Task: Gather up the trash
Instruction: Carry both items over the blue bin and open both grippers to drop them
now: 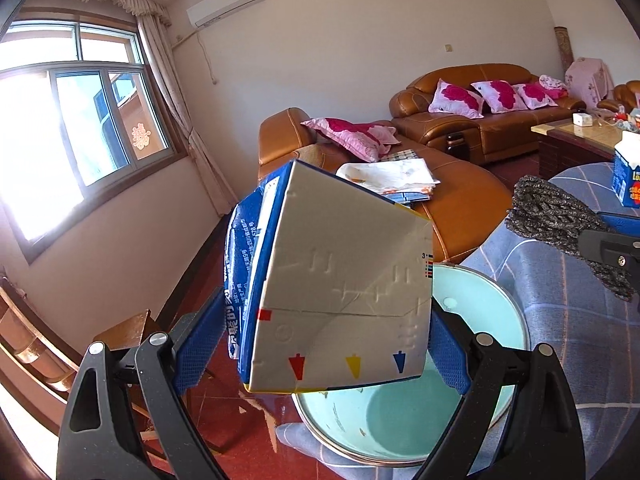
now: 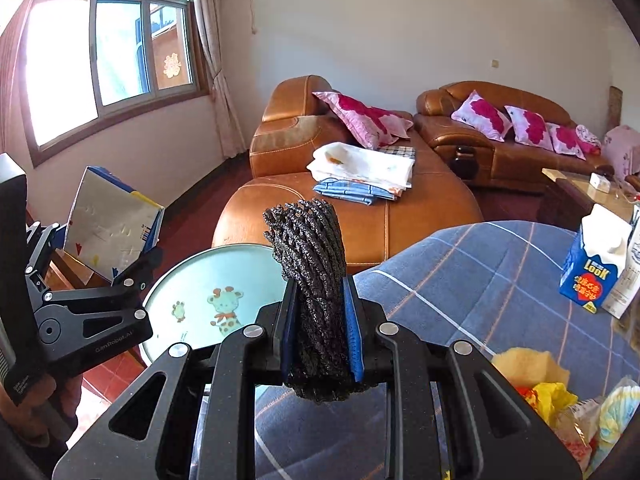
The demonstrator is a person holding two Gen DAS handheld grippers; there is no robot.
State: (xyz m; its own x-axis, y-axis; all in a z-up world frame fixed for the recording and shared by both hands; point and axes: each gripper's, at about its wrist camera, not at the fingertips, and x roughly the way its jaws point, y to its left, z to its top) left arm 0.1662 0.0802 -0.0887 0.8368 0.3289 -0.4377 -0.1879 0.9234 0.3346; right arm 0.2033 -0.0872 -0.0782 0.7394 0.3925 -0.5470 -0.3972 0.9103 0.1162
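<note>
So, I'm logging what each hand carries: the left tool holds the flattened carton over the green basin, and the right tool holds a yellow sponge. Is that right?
Not quite. The right tool is shut on a dark mesh scrubber, not a yellow sponge, as the right wrist view shows. The rest stands: the left tool holds the flattened carton over the green basin.

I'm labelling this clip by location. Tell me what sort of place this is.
Most likely a home living room: tan leather sofas with pink floral cushions, a curtained sliding window, and a wall-mounted white air conditioner.
</note>
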